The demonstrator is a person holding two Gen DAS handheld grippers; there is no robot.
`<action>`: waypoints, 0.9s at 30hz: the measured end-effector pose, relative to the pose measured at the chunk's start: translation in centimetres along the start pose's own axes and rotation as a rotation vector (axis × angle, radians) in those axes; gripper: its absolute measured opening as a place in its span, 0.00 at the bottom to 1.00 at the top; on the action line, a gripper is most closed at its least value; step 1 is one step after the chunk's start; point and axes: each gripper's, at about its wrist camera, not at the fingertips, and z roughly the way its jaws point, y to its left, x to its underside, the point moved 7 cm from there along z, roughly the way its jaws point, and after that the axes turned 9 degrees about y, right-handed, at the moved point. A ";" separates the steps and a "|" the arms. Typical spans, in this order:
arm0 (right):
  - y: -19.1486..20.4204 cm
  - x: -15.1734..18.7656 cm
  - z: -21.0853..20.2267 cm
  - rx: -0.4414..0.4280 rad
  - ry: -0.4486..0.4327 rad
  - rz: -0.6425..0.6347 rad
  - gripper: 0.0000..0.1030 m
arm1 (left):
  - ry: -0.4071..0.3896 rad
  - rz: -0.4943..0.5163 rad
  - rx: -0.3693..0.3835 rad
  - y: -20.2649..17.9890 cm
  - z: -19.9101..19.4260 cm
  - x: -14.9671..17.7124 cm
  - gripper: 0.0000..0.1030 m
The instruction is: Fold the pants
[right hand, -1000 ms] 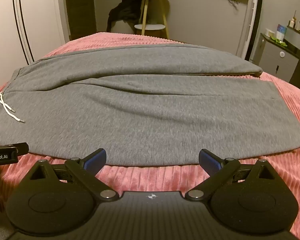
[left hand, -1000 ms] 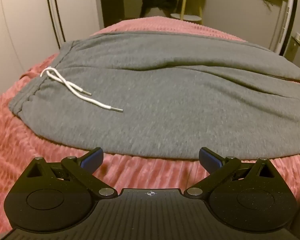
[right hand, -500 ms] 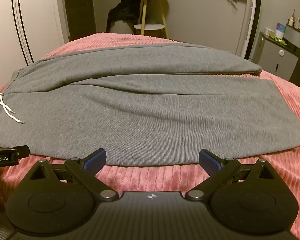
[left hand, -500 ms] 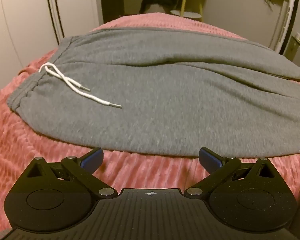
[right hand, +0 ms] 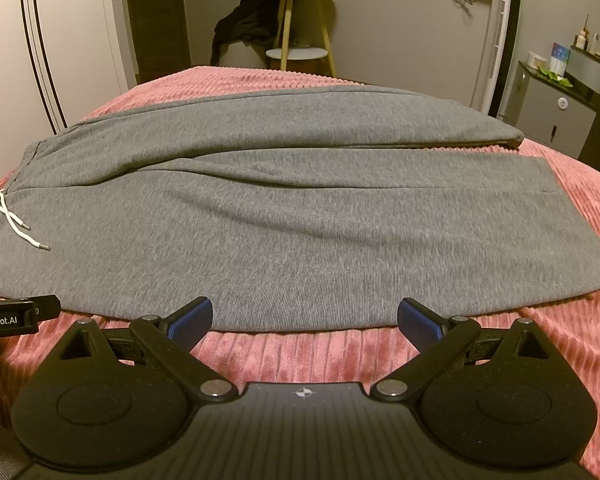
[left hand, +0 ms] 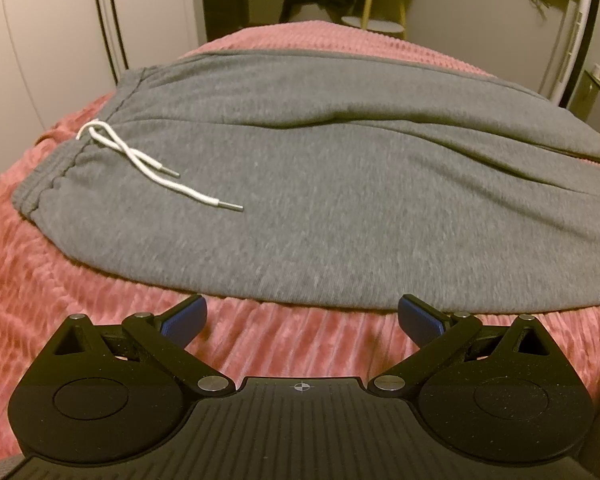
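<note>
Grey pants (right hand: 300,216) are spread flat across a pink ribbed bedspread (right hand: 300,352).

Both the left tongs (left hand: 302,316) and the right tongs (right hand: 304,316) are held wide apart and empty, just short of the near edge of the pants (waistband to the left, white drawstring (left hand: 140,160) lying loose on top).

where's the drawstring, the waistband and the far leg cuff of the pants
drawstring (left hand: 140,160), left wrist view, on the white cord where its strands cross
waistband (left hand: 46,190), left wrist view, on the gathered elastic edge
far leg cuff (right hand: 514,136), right wrist view, on the hem end
</note>
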 end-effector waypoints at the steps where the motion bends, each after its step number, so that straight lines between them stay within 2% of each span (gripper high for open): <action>1: 0.0 0.0 0.0 0.000 0.000 0.001 0.96 | 0.001 0.000 0.001 0.0 0.0 0.0 1.00; 27: 0.0 0.1 0.0 -0.003 0.002 0.008 0.96 | 0.015 -0.003 0.009 0.2 0.3 0.1 1.00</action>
